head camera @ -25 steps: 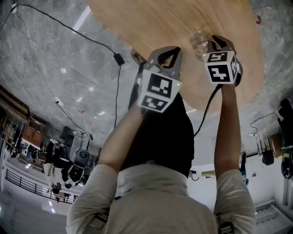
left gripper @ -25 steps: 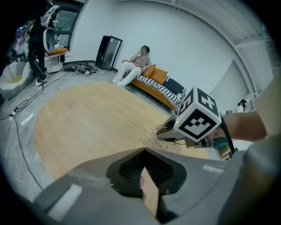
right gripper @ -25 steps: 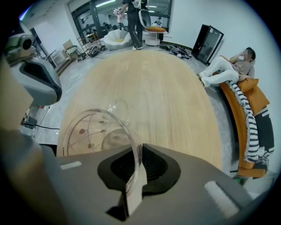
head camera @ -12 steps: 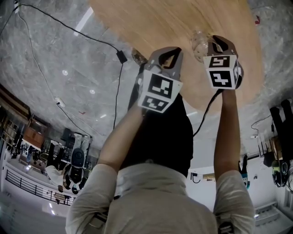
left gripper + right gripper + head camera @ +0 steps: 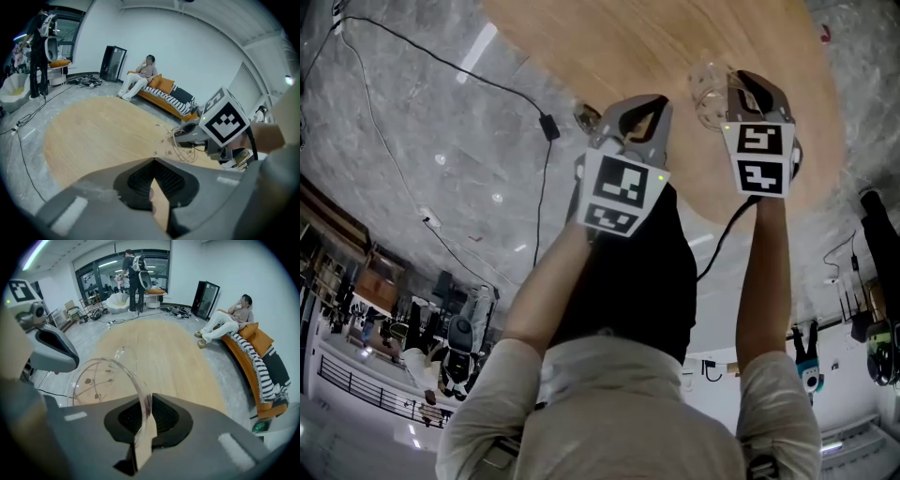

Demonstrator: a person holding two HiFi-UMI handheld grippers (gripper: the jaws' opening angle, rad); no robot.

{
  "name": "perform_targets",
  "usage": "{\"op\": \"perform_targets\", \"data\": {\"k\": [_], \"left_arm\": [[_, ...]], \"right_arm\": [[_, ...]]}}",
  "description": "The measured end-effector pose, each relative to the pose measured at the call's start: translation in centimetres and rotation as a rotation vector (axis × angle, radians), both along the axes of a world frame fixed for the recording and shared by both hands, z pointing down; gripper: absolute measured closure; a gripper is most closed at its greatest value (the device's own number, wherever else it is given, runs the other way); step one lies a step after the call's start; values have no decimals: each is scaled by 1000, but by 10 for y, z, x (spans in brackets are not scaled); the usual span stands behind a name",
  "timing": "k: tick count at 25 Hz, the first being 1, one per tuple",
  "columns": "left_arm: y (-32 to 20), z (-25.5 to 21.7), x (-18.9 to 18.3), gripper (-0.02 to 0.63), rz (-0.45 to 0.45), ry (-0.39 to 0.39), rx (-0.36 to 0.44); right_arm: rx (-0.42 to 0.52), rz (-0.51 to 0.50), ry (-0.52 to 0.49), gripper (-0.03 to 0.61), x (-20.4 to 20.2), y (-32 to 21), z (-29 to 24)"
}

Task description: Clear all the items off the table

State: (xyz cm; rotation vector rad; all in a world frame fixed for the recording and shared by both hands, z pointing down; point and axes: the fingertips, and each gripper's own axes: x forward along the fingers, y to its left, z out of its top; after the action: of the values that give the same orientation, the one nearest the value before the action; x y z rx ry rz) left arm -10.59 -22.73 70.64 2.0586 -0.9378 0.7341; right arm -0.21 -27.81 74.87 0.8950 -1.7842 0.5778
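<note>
Jaws of the right gripper [image 5: 149,399] closed down to a narrow slit on the thin wall of a clear glass [image 5: 101,380], gripped at the rim, one pad inside the wall and one outside. Body of the glass to the left of the jaws in the right gripper view, marked with a brown leaf-and-stem pattern. Held over the round wooden table [image 5: 173,352], near the edge closest to the person; contact between the base and the tabletop not determinable.

Jaws of the left gripper [image 5: 152,161] fully closed, pad tips touching, nothing between them. Only bare table [image 5: 93,136] visible past the tips. In the same view, right gripper [image 5: 180,137] off to the right with the glass [image 5: 187,149] at its jaws.

In the head view, left gripper [image 5: 637,103] and right gripper [image 5: 745,84] side by side at the near edge of the table [image 5: 628,37], both pointed away from the person. Glass [image 5: 706,86] just beside the right gripper, on its left, in the space between the two tools. Left gripper [image 5: 70,363] likewise visible at the left of the right gripper view, near the glass but apart from it.

Marker cube [image 5: 622,190] toward the rear of each tool. Grey stone floor [image 5: 394,141] around the table, crossed by a black cable [image 5: 422,52]. Orange sofa [image 5: 255,357] beyond the table, with a seated person [image 5: 225,324] on it
</note>
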Motion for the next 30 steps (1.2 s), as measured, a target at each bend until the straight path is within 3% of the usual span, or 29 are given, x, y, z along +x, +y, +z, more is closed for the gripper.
{"op": "perform_targets", "data": {"k": [6,14,23,30], "left_arm": [[6,-25,1,594,-24,7,56],[7,-70,-26,594,-50,8,164],[1,-175,-40,594,-102,-1,278],[-7,-267,-36,594,-100,21,431]], "right_arm": [[83,75,-86,551,4,7,-35],[193,151,-197,551,-24,18,-87],[288,225,-236,552,-28,29,-190],[490,329,-300,552,-21,23,-291]]}}
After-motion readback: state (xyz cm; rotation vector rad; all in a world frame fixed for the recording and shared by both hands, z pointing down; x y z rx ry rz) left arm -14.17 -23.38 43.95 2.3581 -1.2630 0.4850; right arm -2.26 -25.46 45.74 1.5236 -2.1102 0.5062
